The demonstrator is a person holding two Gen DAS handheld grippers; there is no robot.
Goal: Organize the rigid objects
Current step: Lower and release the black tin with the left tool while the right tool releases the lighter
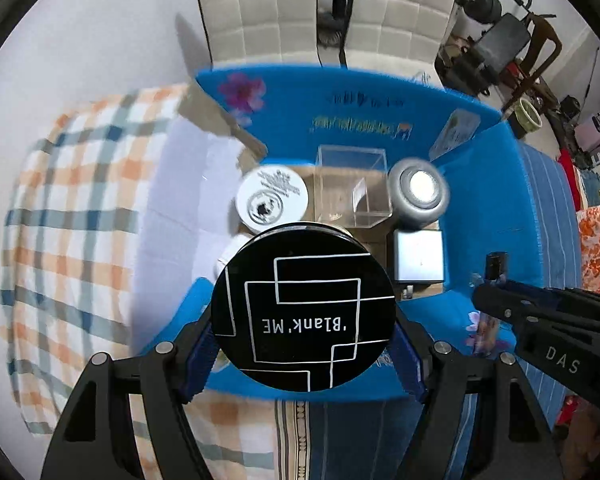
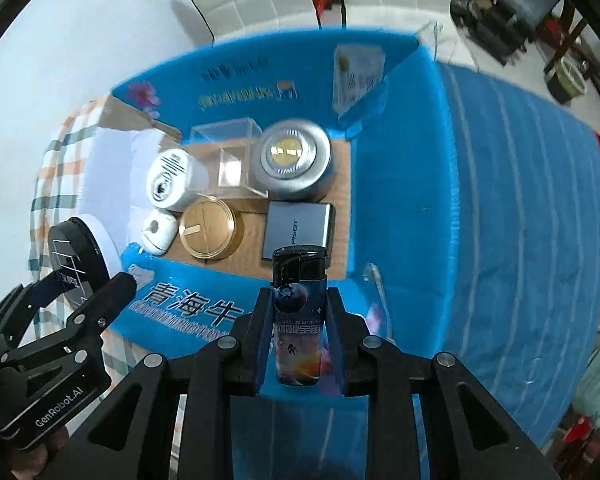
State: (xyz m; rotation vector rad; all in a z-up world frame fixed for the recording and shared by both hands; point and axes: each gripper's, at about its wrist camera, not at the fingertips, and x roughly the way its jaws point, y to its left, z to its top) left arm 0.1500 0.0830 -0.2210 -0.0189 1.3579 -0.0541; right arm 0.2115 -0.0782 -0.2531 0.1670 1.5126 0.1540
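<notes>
Holding box: one blue box point(image 2: 400, 216) with open flaps, cardboard floor; its near wall is partly hidden behind both grippers.
Bedding: one checked cloth point(image 1: 72, 216) at left, blurred; one blue striped cloth point(image 2: 512, 200) at right.
Clear case: one see-through cube point(image 2: 236, 160) at the back of the box, edges faint and hard to trace.
Silver round light: one point(image 2: 294, 160), at the back right, touching the clear case.
Grey flat pack: one point(image 2: 298, 230), lying flat in front of the light; its near edge is hidden by the lighter.
White round tin: one point(image 2: 172, 180), at the left; print too small to read.
Gold round tin: one point(image 2: 208, 226), hidden in the left view behind the black tin.
Small white piece: one point(image 2: 160, 232), beside the gold tin, kind unclear.
Left gripper point(image 1: 304, 344): clamped on one black round tin point(image 1: 304, 308), held over the box's near left corner.
Right gripper point(image 2: 300, 344): narrow, clamped on one lighter point(image 2: 299, 312), upright above the near wall.
</notes>
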